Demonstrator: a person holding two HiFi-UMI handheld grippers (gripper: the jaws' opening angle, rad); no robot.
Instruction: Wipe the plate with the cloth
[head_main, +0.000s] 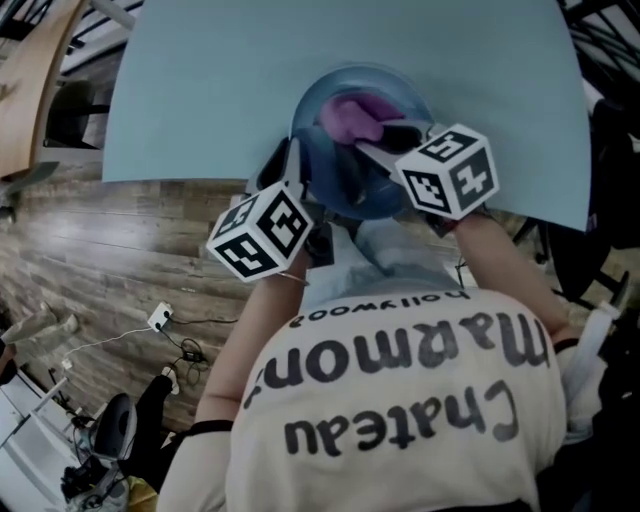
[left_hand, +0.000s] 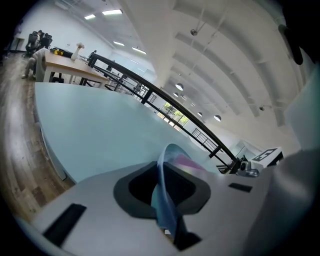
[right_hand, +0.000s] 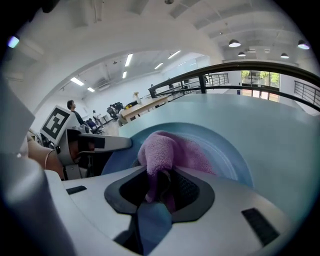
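- Two grippers are both clamped. The left gripper (left_hand: 162, 190) has its jaws pressed on the rim of the blue plate (left_hand: 169, 162), which stands edge-on between the dark pads.
- The right gripper (right_hand: 160, 187) has its jaws closed on a fold of the purple cloth (right_hand: 167, 147). The bunched cloth spills out ahead of the jaws and lies against the plate's inner face.
- In the head view the cloth sits in the upper middle of the plate. The right gripper comes in from the plate's right side, and the left gripper holds its left side.
- Each gripper carries a marker cube: the left cube (head_main: 262, 230) and the right cube (head_main: 450, 170) are near each other, close in front of the person.
- The plate is at the near edge of the pale blue table (head_main: 200, 90) and is tilted rather than flat. In the head view it reaches partly past that edge. Whether any part of it touches the table cannot be told.
- Below the table edge is a wooden floor (head_main: 90, 260), with a white plug (head_main: 160, 318) and dark cables on it.
- The person's light printed shirt (head_main: 400, 400) fills the lower part of the head view.
- Beyond the table, the left gripper view shows a dark railing (left_hand: 150, 91) under a white ceiling with strip lights.
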